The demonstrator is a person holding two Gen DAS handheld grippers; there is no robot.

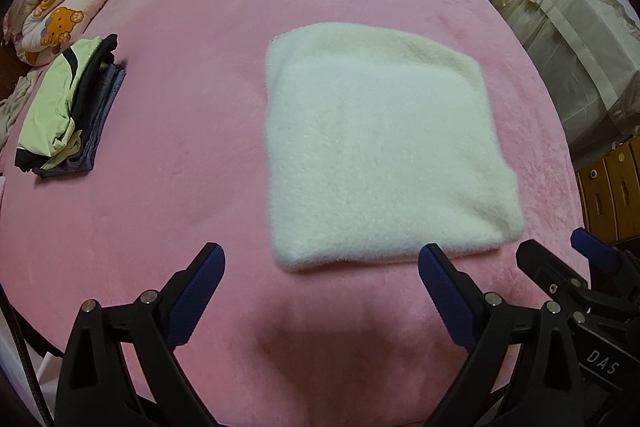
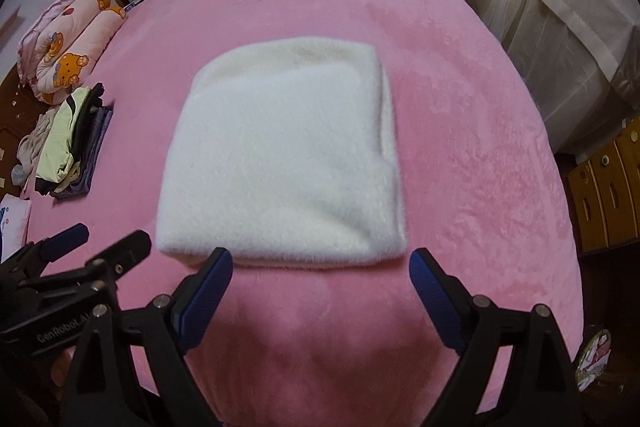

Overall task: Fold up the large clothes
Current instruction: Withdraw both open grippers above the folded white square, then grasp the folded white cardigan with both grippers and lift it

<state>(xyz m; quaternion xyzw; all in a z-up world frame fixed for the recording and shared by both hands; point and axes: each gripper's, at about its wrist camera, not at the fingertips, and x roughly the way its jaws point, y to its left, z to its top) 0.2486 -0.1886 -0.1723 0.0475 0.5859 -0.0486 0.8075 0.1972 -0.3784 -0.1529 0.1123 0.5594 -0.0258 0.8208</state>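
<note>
Neatly squared fluffy white garment (image 1: 384,147), plush pink bedspread (image 1: 180,107)

Only two bits of writing can be read. In the left wrist view, the white letters "DAS" stand on the black body of the right gripper (image 1: 576,247), which pokes in from the right edge, just beside the near right corner of the white fluffy garment (image 1: 380,147). The word looks cut off, so it may be part of a longer one.

In the right wrist view, the pale letters "GenRobot.AI" stand on the black body of the left gripper (image 2: 108,241), which comes in from the left edge, just beside the near left corner of the white fluffy garment (image 2: 284,155). The last letters are partly hidden.
</note>
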